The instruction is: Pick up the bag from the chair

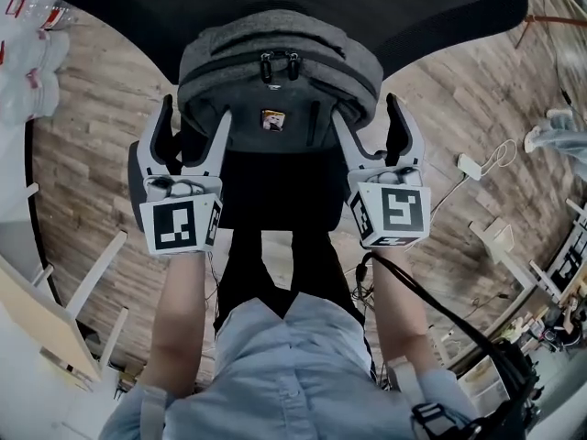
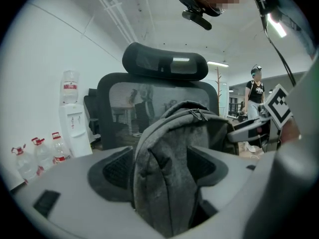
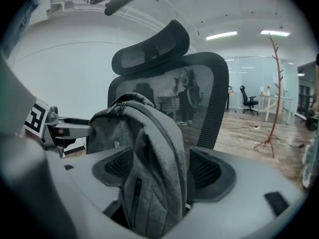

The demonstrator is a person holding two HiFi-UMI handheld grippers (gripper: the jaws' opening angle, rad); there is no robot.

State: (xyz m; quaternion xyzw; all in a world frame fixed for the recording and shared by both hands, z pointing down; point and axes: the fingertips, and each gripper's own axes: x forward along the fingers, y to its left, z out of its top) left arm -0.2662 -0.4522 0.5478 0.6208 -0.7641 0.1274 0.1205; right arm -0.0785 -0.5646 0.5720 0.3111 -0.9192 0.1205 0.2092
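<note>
A grey backpack (image 1: 275,71) stands upright on a black office chair (image 1: 440,16), against its mesh back (image 2: 164,63). My left gripper (image 1: 195,110) has its jaws on the bag's left side, and the creased fabric (image 2: 169,173) fills the gap and touches both pads. My right gripper (image 1: 369,113) holds the bag's right side the same way, the fabric (image 3: 149,158) pressed between its pads. The zip pulls (image 1: 280,62) sit on top of the bag. Whether the bag's base rests on the seat is hidden.
Water bottles (image 2: 37,153) and a water dispenser (image 2: 72,123) stand left of the chair. A person (image 2: 256,93) stands far behind. A coat stand (image 3: 274,93) rises at the right. White furniture (image 1: 55,310) and a plug with cable (image 1: 477,163) lie on the wooden floor.
</note>
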